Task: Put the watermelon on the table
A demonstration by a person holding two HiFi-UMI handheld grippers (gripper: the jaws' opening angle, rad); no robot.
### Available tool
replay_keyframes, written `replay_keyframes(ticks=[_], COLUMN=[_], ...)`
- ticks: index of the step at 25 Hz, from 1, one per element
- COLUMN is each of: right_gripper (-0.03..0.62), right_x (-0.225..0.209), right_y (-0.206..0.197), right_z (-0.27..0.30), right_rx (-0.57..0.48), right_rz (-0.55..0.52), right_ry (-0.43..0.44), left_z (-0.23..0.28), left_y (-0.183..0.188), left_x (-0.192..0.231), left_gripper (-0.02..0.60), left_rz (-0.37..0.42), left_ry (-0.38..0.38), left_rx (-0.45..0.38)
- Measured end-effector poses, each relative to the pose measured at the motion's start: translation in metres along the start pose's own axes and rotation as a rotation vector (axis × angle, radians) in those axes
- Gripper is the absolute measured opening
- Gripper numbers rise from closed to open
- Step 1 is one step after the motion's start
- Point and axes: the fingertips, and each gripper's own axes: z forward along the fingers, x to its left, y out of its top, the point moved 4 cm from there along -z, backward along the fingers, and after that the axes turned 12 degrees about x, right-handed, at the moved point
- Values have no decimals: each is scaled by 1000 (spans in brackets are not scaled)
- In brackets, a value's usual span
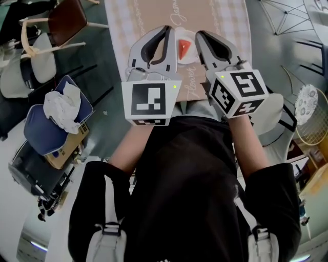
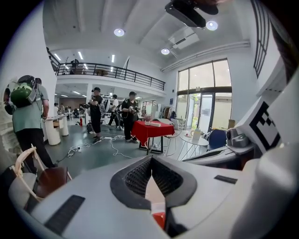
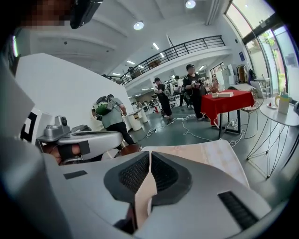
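Note:
A red watermelon slice (image 1: 185, 49) lies on a small white plate (image 1: 185, 61) on the table (image 1: 148, 15), which has a beige and checked cloth. Both grippers hang above the table's near end, side by side. My left gripper (image 1: 168, 29) is just left of the plate, shut with nothing in it. My right gripper (image 1: 199, 35) is just right of the plate, also shut and empty. In the left gripper view the jaws (image 2: 151, 161) meet at the tip, and a bit of the red slice (image 2: 159, 218) shows below them. In the right gripper view the jaws (image 3: 151, 156) are closed over the cloth.
A brown chair (image 1: 66, 20) and a white chair (image 1: 31, 66) stand left of the table. Nearer is a blue seat (image 1: 46, 128) with a white cloth (image 1: 64, 105) and a cardboard box (image 1: 66, 148). Wire-legged furniture (image 1: 292, 15) stands at the right. Several people (image 2: 28, 116) and a red table (image 2: 152, 130) are far off.

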Motion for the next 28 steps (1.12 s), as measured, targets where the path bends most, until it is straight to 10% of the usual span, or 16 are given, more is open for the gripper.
replay_keyframes(ticks=[28], right_gripper=[26], right_x=[47], right_y=[-26], right_z=[-97], right_rx=[-79], right_rz=[-149], right_ry=[-45], left_z=[-91], left_y=[-13], left_x=[-80], left_gripper=[11], left_rz=[26], left_ry=[36], left_rx=[-48])
